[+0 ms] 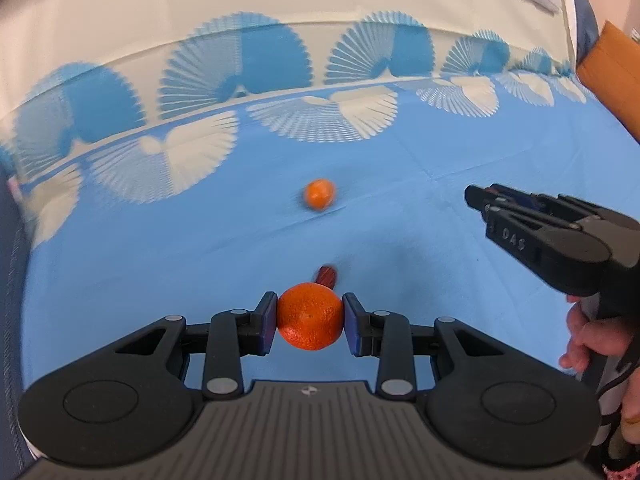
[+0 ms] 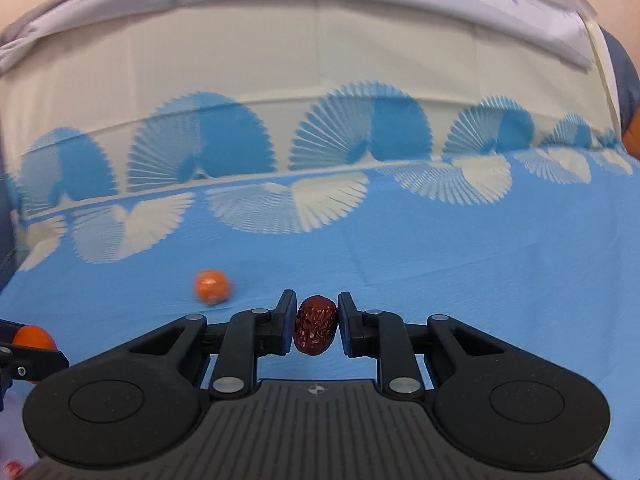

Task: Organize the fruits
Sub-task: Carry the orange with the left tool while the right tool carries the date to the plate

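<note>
While both tools hang over the blue cloth point(image 1: 400, 216):
Left gripper point(image 1: 310, 322): pads clamped on a large orange point(image 1: 310, 320).
Right gripper point(image 2: 317, 326): closed around a red date point(image 2: 315, 325).
Small orange point(image 1: 319, 194): loose on the cloth, beyond the large orange.
Second date point(image 1: 327, 274): just behind the large orange.

Bright, even overhead light; no glare. Both fisheye views bow the tablecloth point(image 1: 400, 208) at the edges. Beyond the left gripper point(image 1: 310, 322), the loose orange point(image 1: 319, 194) is motion-smeared; held fruit stays sharp. Shadows are soft.
</note>
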The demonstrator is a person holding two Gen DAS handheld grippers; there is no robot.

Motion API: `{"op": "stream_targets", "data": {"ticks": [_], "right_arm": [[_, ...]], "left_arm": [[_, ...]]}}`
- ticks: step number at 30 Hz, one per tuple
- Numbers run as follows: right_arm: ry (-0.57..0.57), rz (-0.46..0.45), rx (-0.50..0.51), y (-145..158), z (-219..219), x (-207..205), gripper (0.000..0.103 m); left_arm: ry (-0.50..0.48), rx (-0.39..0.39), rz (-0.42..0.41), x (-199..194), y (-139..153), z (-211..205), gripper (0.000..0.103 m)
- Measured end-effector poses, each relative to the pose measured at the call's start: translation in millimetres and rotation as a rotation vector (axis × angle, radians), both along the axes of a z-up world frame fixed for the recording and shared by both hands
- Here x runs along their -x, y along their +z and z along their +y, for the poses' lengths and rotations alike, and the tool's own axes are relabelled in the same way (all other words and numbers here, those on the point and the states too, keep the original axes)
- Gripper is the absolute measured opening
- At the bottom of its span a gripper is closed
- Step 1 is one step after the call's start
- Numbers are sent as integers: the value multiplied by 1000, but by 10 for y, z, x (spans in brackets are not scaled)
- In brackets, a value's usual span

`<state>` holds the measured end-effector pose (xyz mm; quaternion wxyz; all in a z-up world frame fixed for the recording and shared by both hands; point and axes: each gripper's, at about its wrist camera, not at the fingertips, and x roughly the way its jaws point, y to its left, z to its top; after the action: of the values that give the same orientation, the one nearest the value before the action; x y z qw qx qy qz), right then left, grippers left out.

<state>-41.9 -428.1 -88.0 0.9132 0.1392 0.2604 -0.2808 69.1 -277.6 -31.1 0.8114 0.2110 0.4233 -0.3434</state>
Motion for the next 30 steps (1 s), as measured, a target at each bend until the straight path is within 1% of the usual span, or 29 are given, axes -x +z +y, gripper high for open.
{"op": "stream_targets", "data": {"ticks": [4, 7, 10, 12, 17, 21, 24, 26, 28, 30], "right_arm": [[76, -25, 17, 316, 387, 164, 24], [157, -33, 45, 538, 749, 275, 24], [246, -29, 86, 701, 1167, 411, 24], [308, -22, 95, 771, 1447, 524, 24], [486, 0, 73, 867, 2176, 916, 24], [586, 20, 62, 872, 2657, 1200, 24], [646, 40, 56, 854, 2940, 1360, 24], [680, 53, 81, 847, 3090, 1437, 24], [695, 63, 99, 856, 3173, 1471, 24], [691, 67, 94, 873, 3204, 1502, 24]], "left_arm": [[57, 7, -3, 211, 200, 523, 38], [108, 8, -3, 353, 326, 942, 38], [161, 16, -9, 517, 432, 1388, 38], [192, 22, -17, 627, 496, 1676, 38], [271, 23, -42, 935, 563, 2375, 38], [336, 24, -41, 1192, 524, 2863, 38], [372, 20, -53, 1337, 488, 3108, 38], [388, 25, -58, 1393, 474, 3208, 38], [402, 41, -52, 1426, 473, 3288, 38], [405, 60, -48, 1456, 490, 3333, 38]]}}
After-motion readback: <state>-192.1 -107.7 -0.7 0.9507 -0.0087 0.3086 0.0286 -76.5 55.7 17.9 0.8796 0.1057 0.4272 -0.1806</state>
